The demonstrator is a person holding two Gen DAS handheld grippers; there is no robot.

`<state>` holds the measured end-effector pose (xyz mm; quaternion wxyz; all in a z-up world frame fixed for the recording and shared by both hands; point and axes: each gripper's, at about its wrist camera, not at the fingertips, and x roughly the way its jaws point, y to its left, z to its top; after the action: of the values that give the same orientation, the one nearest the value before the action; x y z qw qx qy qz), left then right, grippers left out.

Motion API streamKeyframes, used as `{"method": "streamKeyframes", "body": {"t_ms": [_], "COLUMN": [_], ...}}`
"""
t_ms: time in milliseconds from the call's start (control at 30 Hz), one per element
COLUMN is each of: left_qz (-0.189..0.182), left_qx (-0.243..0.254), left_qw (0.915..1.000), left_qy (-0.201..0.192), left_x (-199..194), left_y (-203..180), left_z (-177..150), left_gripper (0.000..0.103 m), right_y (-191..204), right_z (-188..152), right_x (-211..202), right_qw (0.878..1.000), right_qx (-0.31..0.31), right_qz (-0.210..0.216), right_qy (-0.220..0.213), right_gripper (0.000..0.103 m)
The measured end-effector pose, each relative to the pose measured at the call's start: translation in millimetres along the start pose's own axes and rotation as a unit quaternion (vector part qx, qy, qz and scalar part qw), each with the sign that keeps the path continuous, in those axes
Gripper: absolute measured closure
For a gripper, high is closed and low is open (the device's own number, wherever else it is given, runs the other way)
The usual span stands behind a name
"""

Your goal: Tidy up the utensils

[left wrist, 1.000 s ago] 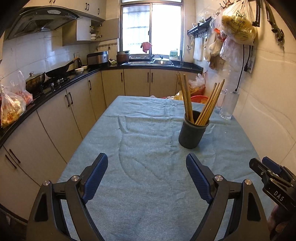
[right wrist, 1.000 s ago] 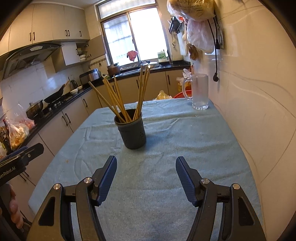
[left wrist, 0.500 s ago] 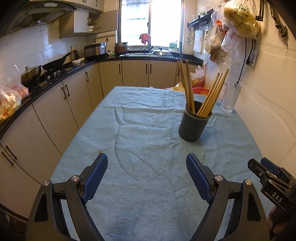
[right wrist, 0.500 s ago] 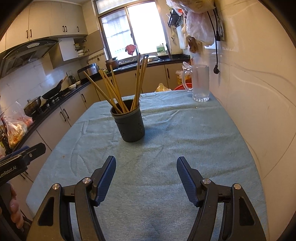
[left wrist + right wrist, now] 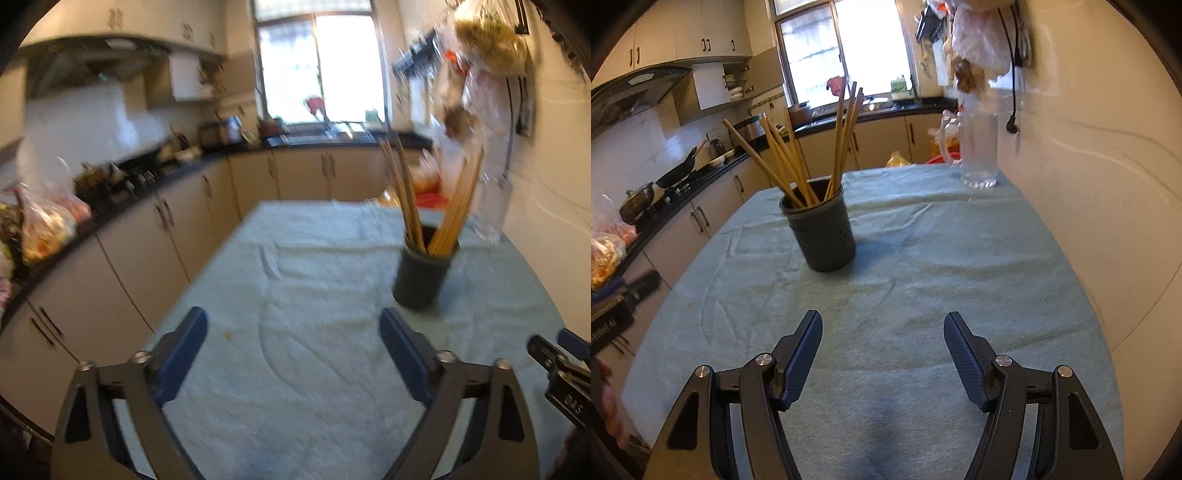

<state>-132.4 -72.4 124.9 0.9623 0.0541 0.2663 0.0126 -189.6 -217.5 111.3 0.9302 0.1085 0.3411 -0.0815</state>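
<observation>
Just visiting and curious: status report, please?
Left gripper opening, empty; right gripper open, empty. Chopsticks upright in dark holder on cloth. Nothing in the way.

Blurred kitchen view, left gripper (image 5: 293,325) at six o'clock with jaws opening and nothing between them, dark holder (image 5: 423,277) of wooden chopsticks (image 5: 406,199) at two o'clock on the blue-green tablecloth (image 5: 314,266), right gripper (image 5: 561,365) at four o'clock, window (image 5: 317,74) at twelve.

We see both grippers, left gripper (image 5: 293,328) and right gripper (image 5: 882,325): black frames, silver screws, ribbed blue pads (image 5: 964,360). White lettering on the left one's side, maybe "AI", blurred.
</observation>
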Motion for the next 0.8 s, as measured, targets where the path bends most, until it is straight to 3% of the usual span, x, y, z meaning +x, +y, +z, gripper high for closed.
{"method": "streamKeyframes", "body": {"t_ms": [100, 267, 600, 800], "left_qz": [0.009, 0.011, -0.029, -0.022], "left_qx": [-0.020, -0.033, -0.050, -0.031], "left_qw": [0.9984, 0.9963, 0.9958, 0.9988], "left_qy": [-0.053, -0.079, -0.071, -0.030], "left_x": [-19.3, -36.2, -54.1, -49.7], "left_y": [7.1, 14.6, 23.0, 19.8], "left_z": [6.0, 13.7, 2.2, -4.4], "left_gripper": [0.000, 0.000, 0.000, 0.000], "right_y": [0.7, 4.5, 11.0, 11.2], "right_z": [2.6, 3.8, -3.0, -6.8], "right_x": [-11.1, -26.1, -42.3, -55.0], "right_qw": [0.999, 0.997, 0.997, 0.996], "right_qx": [-0.005, -0.017, -0.022, -0.019], "right_qz": [-0.014, -0.031, -0.026, -0.032], "right_qy": [-0.033, -0.070, -0.070, -0.080], "right_gripper": [0.030, 0.026, 0.026, 0.024]}}
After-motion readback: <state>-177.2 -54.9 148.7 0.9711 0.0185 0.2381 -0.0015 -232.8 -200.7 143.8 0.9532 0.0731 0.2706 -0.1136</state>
